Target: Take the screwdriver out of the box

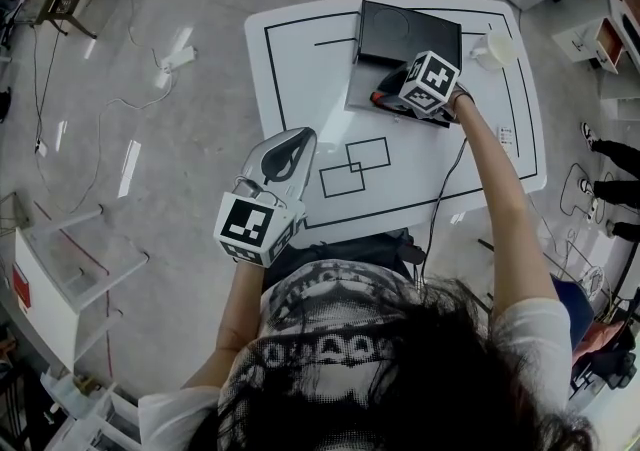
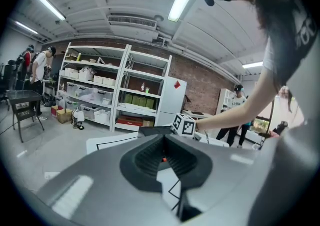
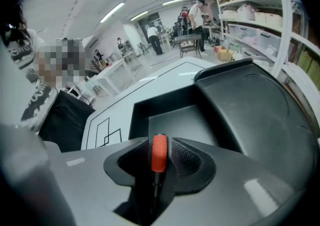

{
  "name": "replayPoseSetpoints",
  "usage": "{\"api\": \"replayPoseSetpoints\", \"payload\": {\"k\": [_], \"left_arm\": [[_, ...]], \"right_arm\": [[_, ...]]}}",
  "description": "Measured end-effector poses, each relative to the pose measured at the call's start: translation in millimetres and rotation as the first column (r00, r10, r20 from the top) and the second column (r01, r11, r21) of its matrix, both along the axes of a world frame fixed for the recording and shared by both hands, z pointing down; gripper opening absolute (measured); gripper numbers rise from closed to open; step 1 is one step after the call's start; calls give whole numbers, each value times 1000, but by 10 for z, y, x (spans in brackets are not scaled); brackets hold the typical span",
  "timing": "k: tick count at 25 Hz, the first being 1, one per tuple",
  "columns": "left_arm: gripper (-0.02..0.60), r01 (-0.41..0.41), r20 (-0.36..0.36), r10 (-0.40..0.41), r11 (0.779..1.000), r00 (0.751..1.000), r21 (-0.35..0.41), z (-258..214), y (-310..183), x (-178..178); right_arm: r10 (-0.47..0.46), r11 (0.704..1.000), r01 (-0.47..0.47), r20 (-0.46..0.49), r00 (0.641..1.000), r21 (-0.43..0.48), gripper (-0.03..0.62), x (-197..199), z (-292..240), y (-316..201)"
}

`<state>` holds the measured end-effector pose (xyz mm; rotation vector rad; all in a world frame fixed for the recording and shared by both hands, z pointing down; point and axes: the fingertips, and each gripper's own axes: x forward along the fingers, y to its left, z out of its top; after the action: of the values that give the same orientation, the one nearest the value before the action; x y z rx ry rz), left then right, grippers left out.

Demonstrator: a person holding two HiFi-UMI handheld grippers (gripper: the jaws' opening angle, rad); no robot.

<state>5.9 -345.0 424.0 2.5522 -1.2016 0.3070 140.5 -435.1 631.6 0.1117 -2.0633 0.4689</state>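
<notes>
The screwdriver (image 3: 159,152) has a red handle and a dark shaft, and its red end shows by the box (image 1: 378,97). It lies between the jaws of my right gripper (image 3: 160,159), with narrow dark gaps on both sides, so the pads do not press on it. This gripper (image 1: 395,91) points steeply down over the open black box (image 1: 408,34), above its grey tray (image 3: 185,117). My left gripper (image 1: 292,147) hangs at the table's near left edge, shut and empty. In its own view the left gripper (image 2: 164,159) looks level across the table.
The white table (image 1: 300,59) carries black outline markings, with two overlapping rectangles (image 1: 355,167) near its front. A pale cup (image 1: 495,49) stands right of the box. A white rack (image 1: 60,269) and a floor cable (image 1: 130,89) are at left. Shelving (image 2: 115,89) and people stand beyond.
</notes>
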Motion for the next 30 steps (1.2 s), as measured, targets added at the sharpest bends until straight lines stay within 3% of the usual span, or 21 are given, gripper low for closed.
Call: {"api": "replayPoseSetpoints", "payload": {"k": [8, 19, 24, 30], "left_arm": [[0, 4, -7, -4, 1000, 1000, 2, 8, 16, -69], [0, -4, -14, 4, 1000, 1000, 9, -27, 95, -168], [0, -22, -19, 22, 1000, 1000, 17, -68, 173, -201], [0, -46, -23, 47, 998, 999, 34, -132, 282, -271]], "right_arm": [[-44, 998, 40, -80, 996, -45, 102, -33, 128, 119], [95, 989, -91, -30, 995, 119, 98, -58, -128, 47], [211, 952, -214, 41, 977, 219, 98, -21, -464, -8], [344, 869, -382, 170, 923, 316, 97, 55, -957, 23]]}}
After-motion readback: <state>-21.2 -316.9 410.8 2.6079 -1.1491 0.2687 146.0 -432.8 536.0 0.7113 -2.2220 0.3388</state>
